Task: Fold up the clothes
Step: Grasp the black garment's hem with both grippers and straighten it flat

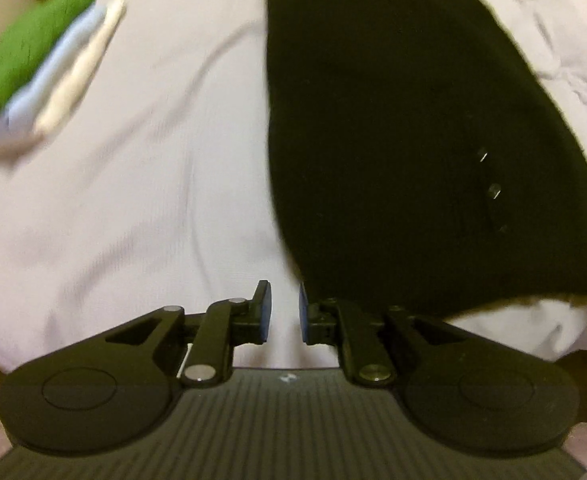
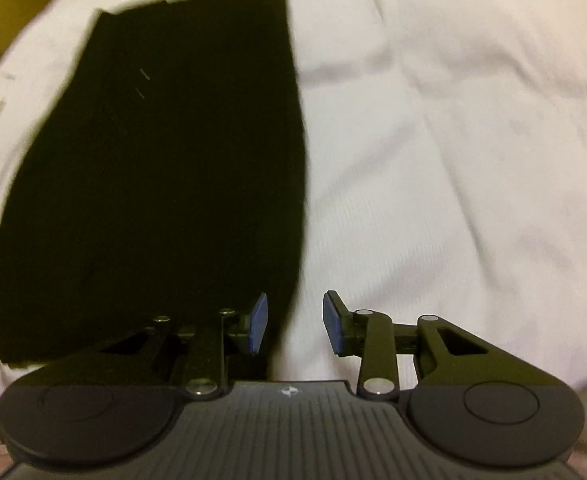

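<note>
A: The black garment (image 1: 413, 140) lies flat on the white sheet (image 1: 153, 180), filling the upper right of the left view. A careless pinch could drag the sheet up with it and spoil the fold.

B: And the tools?

A: The left gripper (image 1: 284, 312) shows a narrow gap, holding nothing. The right gripper (image 2: 295, 322) stands wider, empty, above the garment's edge. Folded clothes (image 1: 33, 60) wait upper left.
</note>
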`<state>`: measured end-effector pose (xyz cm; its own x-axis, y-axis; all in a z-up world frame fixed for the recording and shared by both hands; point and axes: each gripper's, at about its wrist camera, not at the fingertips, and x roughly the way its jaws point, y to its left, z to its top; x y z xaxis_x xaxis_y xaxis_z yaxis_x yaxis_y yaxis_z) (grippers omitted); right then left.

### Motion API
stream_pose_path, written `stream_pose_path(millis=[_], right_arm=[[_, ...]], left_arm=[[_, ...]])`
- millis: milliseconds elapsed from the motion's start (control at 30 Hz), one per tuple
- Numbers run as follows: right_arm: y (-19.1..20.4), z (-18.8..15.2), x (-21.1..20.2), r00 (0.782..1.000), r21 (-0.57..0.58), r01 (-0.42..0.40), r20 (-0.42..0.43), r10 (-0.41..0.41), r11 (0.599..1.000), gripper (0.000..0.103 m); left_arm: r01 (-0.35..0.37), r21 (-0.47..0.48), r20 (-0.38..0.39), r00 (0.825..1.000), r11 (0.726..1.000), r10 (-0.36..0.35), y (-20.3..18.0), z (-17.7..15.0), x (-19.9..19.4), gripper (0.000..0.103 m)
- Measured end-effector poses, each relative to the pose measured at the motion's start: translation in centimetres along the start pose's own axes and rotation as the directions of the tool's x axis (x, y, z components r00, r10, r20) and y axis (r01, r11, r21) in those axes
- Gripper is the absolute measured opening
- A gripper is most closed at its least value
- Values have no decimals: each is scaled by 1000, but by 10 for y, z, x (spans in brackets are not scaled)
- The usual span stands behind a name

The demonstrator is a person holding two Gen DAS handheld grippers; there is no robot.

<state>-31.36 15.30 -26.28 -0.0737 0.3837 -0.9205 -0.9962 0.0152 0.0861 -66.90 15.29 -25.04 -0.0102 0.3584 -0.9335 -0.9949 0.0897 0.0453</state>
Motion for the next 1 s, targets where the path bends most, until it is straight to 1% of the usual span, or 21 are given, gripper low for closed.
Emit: stream_pose_path(millis=[100, 167, 200, 233, 267, 333, 400, 467, 500, 533, 567, 600, 633, 667, 733, 767, 833, 867, 900, 967, 1000], right_arm=[[23, 6, 12, 998, -98, -36, 48, 41, 995, 35], [35, 2, 24, 997, -158, -55, 50, 63, 986, 34], [39, -2, 34, 997, -185, -67, 32, 74, 981, 30], [41, -10, 45, 996, -204, -90, -1, 92, 975, 21], [44, -17, 55, 996, -209, -87, -42, 80, 974, 17], [30, -36, 65, 995, -170, -65, -84, 51, 983, 8], [20, -47, 66, 993, -124, -51, -111, 37, 991, 3], [23, -42, 57, 993, -117, -41, -111, 28, 992, 3], [25, -40, 52, 994, -113, -37, -111, 24, 993, 5], [27, -37, 47, 994, -109, -32, -108, 20, 993, 10], [30, -35, 44, 996, -104, -31, -88, 22, 994, 13], [33, -32, 41, 997, -98, -30, -70, 23, 995, 20], [36, -32, 44, 997, -91, -19, -81, 11, 996, 30], [39, -32, 48, 995, -85, -7, -96, -1, 996, 35], [44, -38, 63, 986, -84, 27, -160, -40, 996, 36], [47, -40, 63, 986, -89, 41, -159, -55, 995, 36], [51, -37, 59, 978, -84, 59, -192, -74, 995, 43], [53, -34, 56, 973, -77, 65, -215, -81, 995, 46], [53, -31, 52, 968, -66, 71, -235, -85, 995, 52], [52, -22, 39, 968, -43, 64, -240, -72, 997, 55], [53, -19, 31, 972, -36, 54, -225, -60, 998, 66]], left_arm=[[12, 50, 28, 1000, 999, -13, -18, 10, 1, 13], [9, 59, -10, 1000, 998, -8, -25, 4, 19, 15], [6, 63, -31, 999, 998, -4, -29, 1, 28, 15], [-1, 57, -54, 999, 998, 4, -28, -4, 36, 15], [-4, 46, -68, 998, 999, 7, -25, -12, 42, 15], [4, 53, -69, 998, 999, 0, -21, -21, 40, 15], [9, 76, -76, 997, 997, -3, -17, -24, 32, 15], [25, 69, -78, 997, 997, -20, -12, -21, 24, 15], [36, 62, -76, 997, 997, -31, -9, -19, 21, 15], [47, 54, -74, 996, 997, -43, -6, -17, 17, 15], [52, 55, -74, 996, 997, -48, -5, -15, 17, 19], [45, 66, -93, 995, 997, -39, -6, -16, 22, 21], [37, 79, -117, 993, 996, -27, -7, -17, 27, 22], [28, 92, -142, 990, 995, -15, -9, -18, 33, 23], [6, 116, -164, 986, 993, 13, -12, -21, 37, 23], [3, 119, -173, 985, 993, 18, -13, -20, 34, 23], [22, 83, -205, 979, 996, -5, -9, -19, 24, 24], [33, 62, -221, 975, 998, -18, -6, -18, 19, 27], [39, 40, -235, 972, 998, -29, -4, -17, 14, 28], [48, -11, -235, 971, 999, -50, 2, -16, -3, 31], [48, -25, -227, 972, 999, -52, 3, -16, -12, 33]])
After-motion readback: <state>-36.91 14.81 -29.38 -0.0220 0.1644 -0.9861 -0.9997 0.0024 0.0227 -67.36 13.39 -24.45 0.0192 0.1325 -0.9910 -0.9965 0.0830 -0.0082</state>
